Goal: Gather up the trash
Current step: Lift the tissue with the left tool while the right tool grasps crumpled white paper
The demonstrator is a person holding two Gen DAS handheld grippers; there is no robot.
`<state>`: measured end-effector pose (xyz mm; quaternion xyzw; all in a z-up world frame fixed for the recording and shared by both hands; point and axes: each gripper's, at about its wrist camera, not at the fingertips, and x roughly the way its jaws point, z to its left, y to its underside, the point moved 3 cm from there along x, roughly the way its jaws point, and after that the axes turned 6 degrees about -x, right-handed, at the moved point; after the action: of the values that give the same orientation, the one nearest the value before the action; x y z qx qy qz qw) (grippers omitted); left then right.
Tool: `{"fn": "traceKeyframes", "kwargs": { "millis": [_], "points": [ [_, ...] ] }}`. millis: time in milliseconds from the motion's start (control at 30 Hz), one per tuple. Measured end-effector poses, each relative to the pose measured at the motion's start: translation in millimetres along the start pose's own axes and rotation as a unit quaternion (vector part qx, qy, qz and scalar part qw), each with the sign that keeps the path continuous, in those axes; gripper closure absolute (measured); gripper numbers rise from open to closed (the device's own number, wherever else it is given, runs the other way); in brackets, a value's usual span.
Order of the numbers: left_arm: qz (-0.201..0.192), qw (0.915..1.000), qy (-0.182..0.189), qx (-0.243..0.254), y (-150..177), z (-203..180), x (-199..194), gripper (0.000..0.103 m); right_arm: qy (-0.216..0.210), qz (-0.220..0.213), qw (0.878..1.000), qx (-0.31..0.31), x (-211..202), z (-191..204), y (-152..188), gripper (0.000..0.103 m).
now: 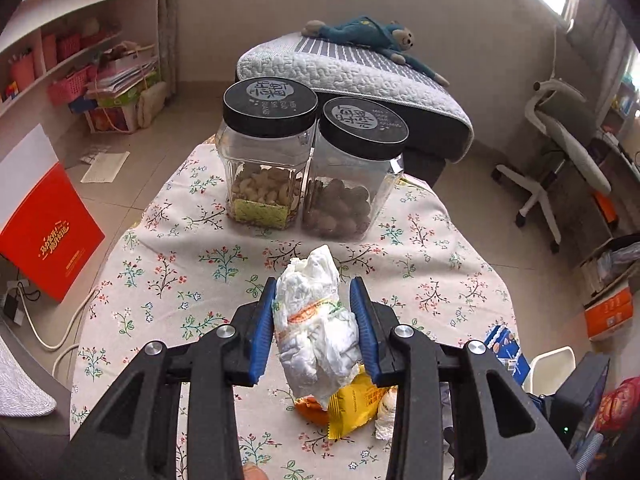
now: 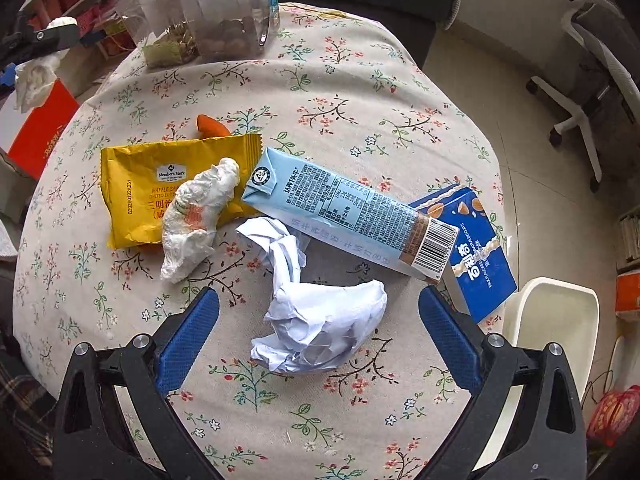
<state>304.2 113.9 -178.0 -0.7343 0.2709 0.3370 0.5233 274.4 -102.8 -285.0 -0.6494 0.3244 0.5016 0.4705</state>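
My left gripper (image 1: pixel 314 288) is shut on a crumpled white tissue wad (image 1: pixel 316 332) with an orange stripe, held up off the floral tablecloth (image 1: pixel 168 264). The right wrist view shows that held wad (image 2: pixel 34 76) at the far left. My right gripper (image 2: pixel 319 298) stands open, pointing down over a crumpled white paper ball (image 2: pixel 320 320) that lies between its fingers, untouched. Beyond it lie a second tissue wad (image 2: pixel 192 220) on a yellow snack wrapper (image 2: pixel 140 192), a light-blue drink carton (image 2: pixel 340 208), a dark-blue snack box (image 2: pixel 476 248) and an orange scrap (image 2: pixel 210 126).
Two clear jars with black lids (image 1: pixel 264 160) (image 1: pixel 352 176) stand at the table's far end. A white plastic container (image 2: pixel 560 320) sits just off the table's right edge. A grey cushioned seat with a blue plush toy (image 1: pixel 360 32) and a white office chair (image 1: pixel 560 160) stand beyond.
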Motion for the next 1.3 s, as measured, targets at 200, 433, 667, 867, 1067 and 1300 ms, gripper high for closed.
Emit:
{"fn": "traceKeyframes", "kwargs": {
  "millis": [200, 433, 667, 867, 1067, 1300],
  "points": [
    [-0.002, 0.9997, -0.007, 0.023, 20, 0, -4, 0.066, -0.042, 0.023, 0.999, 0.023, 11, 0, 1, 0.051],
    [0.018, 0.9998, -0.004, 0.009, 30, 5, 8, 0.066, -0.089, -0.052, 0.994, 0.032, -31, 5, -16, 0.053],
    [-0.036, 0.9992, -0.006, 0.012, 23, -1, -15, 0.066, -0.062, -0.182, 0.98, 0.053, -77, -6, -35, 0.052],
    [-0.092, 0.9956, -0.005, 0.017, 22, -16, -33, 0.066, -0.007, -0.265, 0.963, 0.06, -99, -10, -40, 0.052],
    [-0.131, 0.9912, -0.016, 0.012, 29, -28, -41, 0.066, 0.023, -0.315, 0.945, 0.088, -111, -18, -35, 0.052],
    [-0.172, 0.9846, -0.027, 0.017, 37, -46, -51, 0.066, 0.089, -0.364, 0.921, 0.106, -128, -26, -25, 0.051]
  ]
}}
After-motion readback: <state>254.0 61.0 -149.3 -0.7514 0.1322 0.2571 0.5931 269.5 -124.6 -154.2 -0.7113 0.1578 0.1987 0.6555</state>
